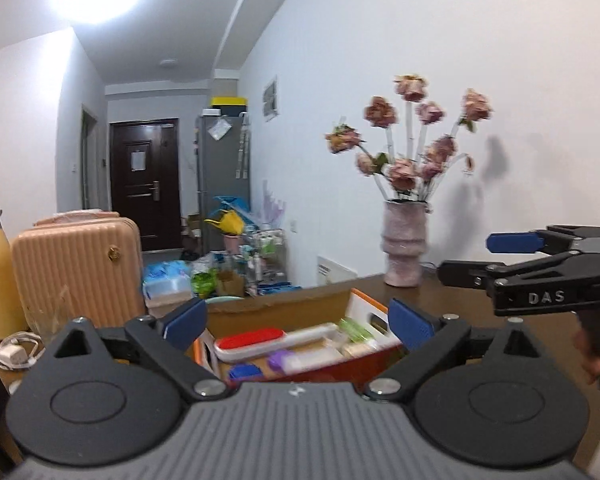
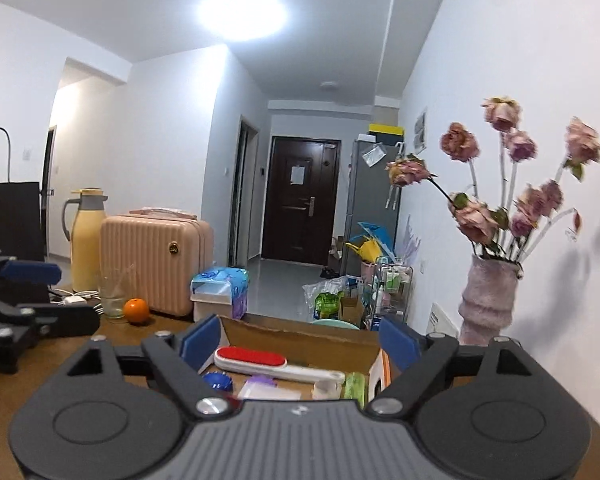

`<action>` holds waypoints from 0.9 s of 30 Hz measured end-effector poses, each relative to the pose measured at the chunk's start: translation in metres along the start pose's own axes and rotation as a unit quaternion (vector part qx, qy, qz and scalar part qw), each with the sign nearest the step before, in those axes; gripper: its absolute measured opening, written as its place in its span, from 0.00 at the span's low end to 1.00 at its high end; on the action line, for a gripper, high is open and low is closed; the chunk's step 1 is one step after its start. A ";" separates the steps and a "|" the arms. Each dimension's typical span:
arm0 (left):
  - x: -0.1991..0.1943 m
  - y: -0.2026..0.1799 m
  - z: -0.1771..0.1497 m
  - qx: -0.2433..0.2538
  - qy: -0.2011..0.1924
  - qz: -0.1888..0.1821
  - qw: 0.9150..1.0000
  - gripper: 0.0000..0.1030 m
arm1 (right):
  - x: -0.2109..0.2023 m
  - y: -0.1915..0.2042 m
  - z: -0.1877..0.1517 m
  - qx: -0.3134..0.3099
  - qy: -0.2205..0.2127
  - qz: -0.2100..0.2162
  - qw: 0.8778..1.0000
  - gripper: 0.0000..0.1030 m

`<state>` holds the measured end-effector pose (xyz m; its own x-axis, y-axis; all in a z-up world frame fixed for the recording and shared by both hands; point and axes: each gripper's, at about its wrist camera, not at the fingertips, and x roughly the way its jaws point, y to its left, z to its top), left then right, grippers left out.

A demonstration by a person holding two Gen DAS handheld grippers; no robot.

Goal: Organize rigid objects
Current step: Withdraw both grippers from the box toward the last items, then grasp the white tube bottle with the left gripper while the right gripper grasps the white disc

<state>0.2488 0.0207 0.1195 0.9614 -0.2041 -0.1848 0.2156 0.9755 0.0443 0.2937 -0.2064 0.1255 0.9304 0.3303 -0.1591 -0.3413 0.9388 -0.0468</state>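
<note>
Currently the lint brush (image 2: 256,360) lies inside the cardboard box (image 2: 300,334) at the table's far edge, among other small items. Withdraw both tools level, clear of the box walls. Left gripper (image 1: 298,324) and right gripper (image 2: 296,340) jaws stand apart, empty, above it.

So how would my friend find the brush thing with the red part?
Start at the brown table and find the open cardboard box in front of the pink vase. Inside the box lies a long white brush with a white handle. It is the only thing there with a red fuzzy oval top; the blue cap and purple piece beside it are much smaller.
</note>
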 end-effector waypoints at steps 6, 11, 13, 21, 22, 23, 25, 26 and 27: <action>-0.067 -0.022 -0.036 0.010 -0.031 0.002 0.999 1.00 | -0.064 0.013 -0.040 -0.002 -0.008 -0.007 1.000 0.88; -0.115 -0.035 -0.076 -0.008 -0.029 0.002 1.000 1.00 | -0.115 0.028 -0.084 0.019 0.004 0.005 1.000 0.90; -0.124 -0.036 -0.091 -0.027 -0.006 -0.006 1.000 1.00 | -0.132 0.033 -0.101 0.029 0.011 0.004 1.000 0.90; -0.115 -0.038 -0.106 -0.036 0.031 -0.005 0.999 1.00 | -0.146 0.042 -0.120 0.021 0.036 -0.017 0.999 0.90; -0.112 -0.037 -0.107 -0.039 0.035 -0.006 0.999 1.00 | -0.146 0.041 -0.120 0.022 0.035 -0.017 0.999 0.90; -0.108 -0.036 -0.108 -0.042 0.039 -0.006 0.998 1.00 | -0.145 0.041 -0.120 0.023 0.034 -0.016 0.999 0.90; -0.099 -0.036 -0.112 -0.048 0.053 -0.008 0.997 1.00 | -0.141 0.040 -0.120 0.019 0.037 -0.016 0.999 0.90; -0.092 -0.036 -0.113 -0.051 0.062 -0.009 0.997 1.00 | -0.139 0.039 -0.121 0.018 0.038 -0.018 0.999 0.89; -0.082 -0.036 -0.114 -0.055 0.072 -0.010 0.996 1.00 | -0.136 0.038 -0.122 0.019 0.039 -0.020 0.999 0.89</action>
<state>0.1426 0.0119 0.0212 0.9207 -0.2164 -0.3246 0.2060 0.9763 -0.0666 0.1381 -0.2277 0.0248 0.9292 0.2858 -0.2344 -0.2980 0.9544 -0.0176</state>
